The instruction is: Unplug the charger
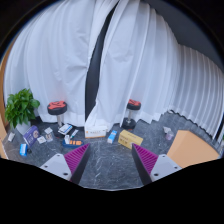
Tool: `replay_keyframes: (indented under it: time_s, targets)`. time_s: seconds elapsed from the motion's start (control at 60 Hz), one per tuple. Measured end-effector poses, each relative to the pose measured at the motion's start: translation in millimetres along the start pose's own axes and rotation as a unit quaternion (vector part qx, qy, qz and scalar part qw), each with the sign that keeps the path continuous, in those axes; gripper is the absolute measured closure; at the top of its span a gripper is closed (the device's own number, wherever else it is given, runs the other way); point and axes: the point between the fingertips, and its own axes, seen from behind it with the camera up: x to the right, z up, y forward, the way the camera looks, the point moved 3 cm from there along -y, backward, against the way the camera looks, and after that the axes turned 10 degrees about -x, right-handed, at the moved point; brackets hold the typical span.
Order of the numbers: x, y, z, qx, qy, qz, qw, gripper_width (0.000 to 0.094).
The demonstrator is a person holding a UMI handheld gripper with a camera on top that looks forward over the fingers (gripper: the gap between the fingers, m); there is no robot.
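White curtains (90,60) hang behind a dark marbled counter (110,160). Gripper (110,160): jaws released, nothing between the magenta pads (146,156), held low over bare counter. Ahead of the jaws, a yellow box (130,139). Left of the box: small white and blue items, charger not identifiable among them; a red-lidded jar (57,110); a plant (21,105). Behind the box: a second red-lidded jar (133,109). Right of the box: an orange board (192,148).

1 view rides the claw (110,160), facing forward over the cluttered table (110,172); curtains (120,60) well beyond.
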Motion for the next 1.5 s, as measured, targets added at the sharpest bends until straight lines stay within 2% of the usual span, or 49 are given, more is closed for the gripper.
replay_keyframes:
  time_s: [0.25,0.433,0.567,0.717,0.867,1.017,1.1,1.183,1.25,1.333,1.5]
  targets:
    - [2.5,23.1,-14.0,-0.014,0.016,-0.029,0.999,0.0088]
    - [-15.1,64.2,-71.1,-0.058,0.017,-0.045,0.997,0.0088]
    - [-57.4,101.5,-134.1,-0.100,0.009,-0.028,0.995,0.0086]
    - [-143.1,150.9,-174.6,-0.132,0.020,0.033,0.990,0.0086]
    - [-222.9,215.9,-145.6,-0.105,0.022,0.078,0.991,0.0091]
    - [-274.1,285.2,-89.0,-0.067,0.014,0.088,0.994,0.0096]
    - [-293.8,321.6,-61.7,-0.052,0.013,0.096,0.994,0.0128]
    - [-308.7,354.6,-43.5,-0.045,0.005,0.096,0.994,0.0208]
    - [-315.4,376.3,-37.4,-0.044,-0.004,0.093,0.995,0.0344]
    - [-319.7,394.5,-38.6,-0.050,-0.009,0.086,0.995,0.0705]
    - [-320.7,395.2,-38.0,-0.043,0.001,0.089,0.995,0.0832]
